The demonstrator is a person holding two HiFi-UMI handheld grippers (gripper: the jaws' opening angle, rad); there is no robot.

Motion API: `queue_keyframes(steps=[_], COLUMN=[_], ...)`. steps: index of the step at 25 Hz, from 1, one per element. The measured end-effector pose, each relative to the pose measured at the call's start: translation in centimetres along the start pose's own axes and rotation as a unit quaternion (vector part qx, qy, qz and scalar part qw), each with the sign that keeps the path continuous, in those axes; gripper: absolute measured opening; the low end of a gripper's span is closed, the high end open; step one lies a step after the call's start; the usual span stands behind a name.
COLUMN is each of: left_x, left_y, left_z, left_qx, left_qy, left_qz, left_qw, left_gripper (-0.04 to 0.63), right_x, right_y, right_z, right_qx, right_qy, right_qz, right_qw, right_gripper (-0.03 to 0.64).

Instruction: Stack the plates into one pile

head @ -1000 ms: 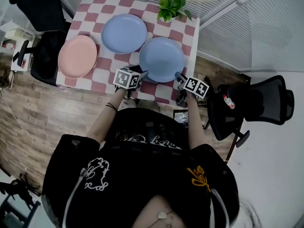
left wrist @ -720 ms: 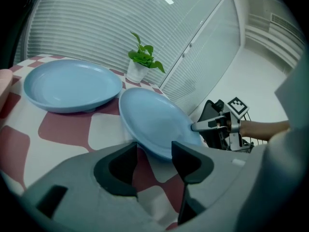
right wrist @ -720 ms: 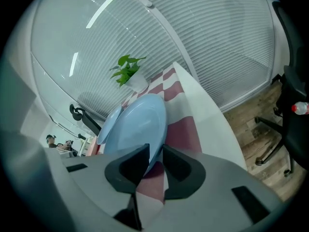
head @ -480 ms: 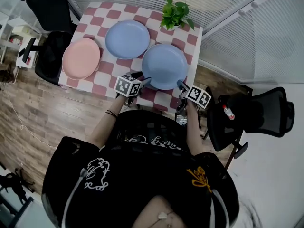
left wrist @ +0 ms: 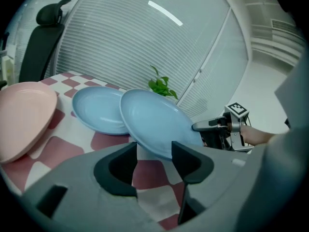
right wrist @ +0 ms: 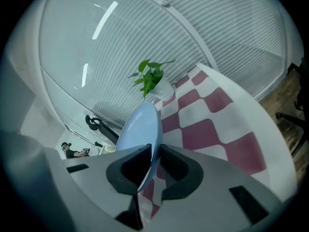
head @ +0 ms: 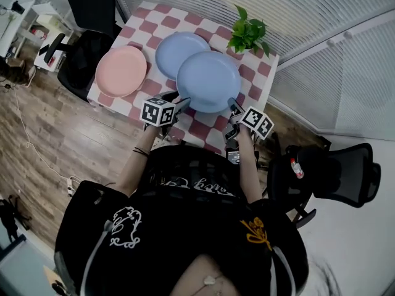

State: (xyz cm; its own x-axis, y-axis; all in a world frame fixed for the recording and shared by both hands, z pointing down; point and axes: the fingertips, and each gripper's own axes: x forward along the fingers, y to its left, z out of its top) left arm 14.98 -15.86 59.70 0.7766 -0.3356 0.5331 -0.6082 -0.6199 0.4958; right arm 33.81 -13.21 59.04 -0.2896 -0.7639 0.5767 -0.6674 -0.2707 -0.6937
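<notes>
The right gripper [head: 232, 105], its jaws having just been closing, is pinching the raised blue plate [head: 208, 81] at its 5 o'clock rim; the left gripper [head: 180, 102] is sitting spread at 7 o'clock, with the rim unclamped in its gap; that one-sided hold is risking the plate tipping onto the second blue plate [head: 173, 47] at its 11 o'clock; showing are two blue plates, one pink plate [head: 121, 71] and one plant [head: 248, 36].

Left gripper [left wrist: 153, 156]: jaws apart, rim of the tilted round light-blue plate [left wrist: 154, 122] over the gap.
Right gripper [left wrist: 195, 127]: jaws have just been closing on that plate's right rim.
Second round light-blue plate [left wrist: 96, 108]: flat on the red-and-white checked tablecloth [left wrist: 108, 141], partly overlapped.
Round pink plate [left wrist: 24, 115]: far left.
</notes>
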Motion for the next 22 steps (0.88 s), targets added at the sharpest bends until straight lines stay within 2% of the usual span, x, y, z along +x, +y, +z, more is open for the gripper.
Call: queue_keyframes(steps=[2,6,8,11,13,17,22], left_x=[-1.2,-2.9,-3.4,-3.9,-4.7,-7.6,-11.2], left_y=[1.5,4.1,5.0,5.9,6.4,7.0,7.5], left_z=[-0.4,-0.6,-0.4,0.1,0.8,2.1,1.8], left_qx=[-0.023,-0.055,-0.049,-0.003,0.012,-0.007,-0.026], left_qy=[-0.006,-0.021,-0.02,-0.011,-0.025,-0.074,-0.108], left_qz=[0.018,0.042,0.056,0.087,0.106,0.121,0.138], left_qw=[0.9996,0.9974,0.997,0.9961,0.994,0.9898,0.9842], left_gripper=[0.233,0.233,0.233,0.233,0.233,0.233,0.233], right_x=[1.6,4.3,5.3,6.4,7.0,8.4,10.4], right_y=[0.9,1.8,1.9,2.1,2.4,3.1,3.9], right_z=[-0.9,-2.4,-2.8,-2.9,-2.6,-1.6,-0.3], right_qx=[0.015,0.082,0.103,0.129,0.14,0.143,0.137], right_qy=[0.021,0.047,0.053,0.047,0.041,0.033,0.025], right_qz=[0.002,0.006,-0.002,-0.021,-0.028,-0.036,-0.04], right_qw=[1.0,0.995,0.993,0.99,0.989,0.988,0.99], right_gripper=[0.058,0.055,0.05,0.043,0.043,0.041,0.043])
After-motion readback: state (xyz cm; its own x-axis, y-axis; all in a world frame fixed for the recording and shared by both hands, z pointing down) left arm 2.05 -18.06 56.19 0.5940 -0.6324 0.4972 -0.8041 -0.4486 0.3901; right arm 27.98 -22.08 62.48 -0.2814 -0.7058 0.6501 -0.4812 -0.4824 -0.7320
